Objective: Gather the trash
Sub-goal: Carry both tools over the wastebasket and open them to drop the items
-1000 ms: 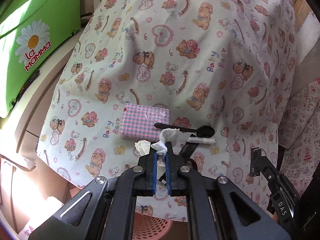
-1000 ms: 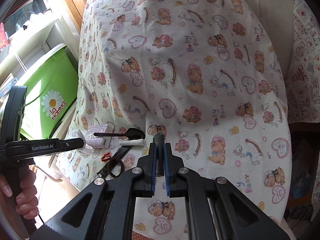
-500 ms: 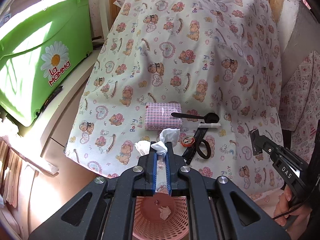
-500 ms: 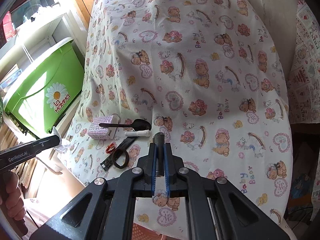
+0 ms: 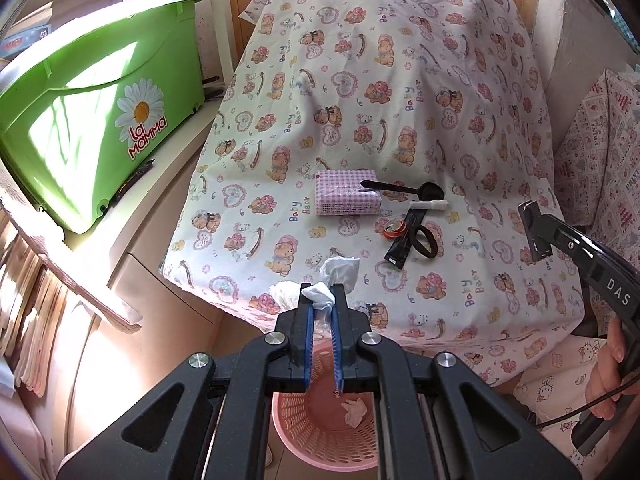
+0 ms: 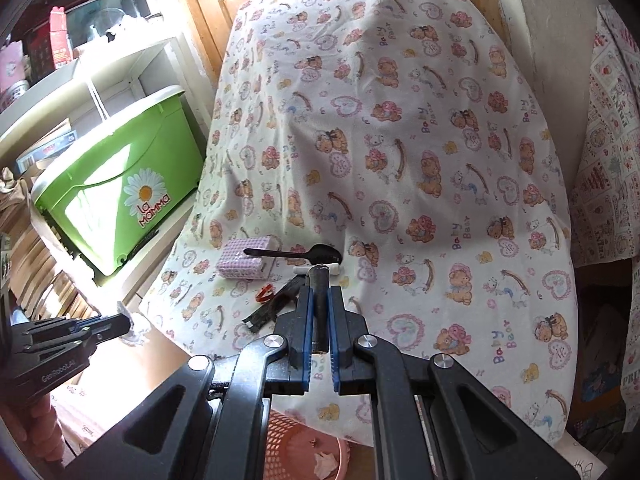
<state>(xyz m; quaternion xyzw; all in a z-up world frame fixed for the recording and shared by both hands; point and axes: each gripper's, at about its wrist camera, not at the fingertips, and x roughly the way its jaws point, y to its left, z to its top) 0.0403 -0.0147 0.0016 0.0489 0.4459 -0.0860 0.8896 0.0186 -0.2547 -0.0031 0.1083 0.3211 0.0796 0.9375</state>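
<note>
My left gripper point(image 5: 322, 300) is shut on a crumpled white tissue point(image 5: 334, 280) and holds it off the table's front edge, above the pink perforated basket point(image 5: 316, 436), which holds one crumpled paper point(image 5: 355, 410). My right gripper point(image 6: 319, 296) is shut on a thin dark stick-like piece point(image 6: 319, 304) and hovers over the table's front. The left gripper and its tissue also show in the right wrist view point(image 6: 120, 326). On the bear-print cloth lie a pink checked packet point(image 5: 346, 198), a black spoon point(image 5: 404, 189), a white tube point(image 5: 430, 205), a red scrap point(image 5: 394, 227) and a black strip with a loop point(image 5: 416, 236).
A green "La Mamma" tub point(image 5: 92, 120) stands on the white unit left of the table. Shelves with boxes point(image 6: 60, 52) are at far left. A patterned cloth point(image 5: 600, 152) hangs at the right. The basket also shows in the right wrist view point(image 6: 304, 448).
My left gripper has pulled back from the table with the tissue and now hangs over the pink basket. My right gripper has drawn back a little, still shut on the dark piece.
</note>
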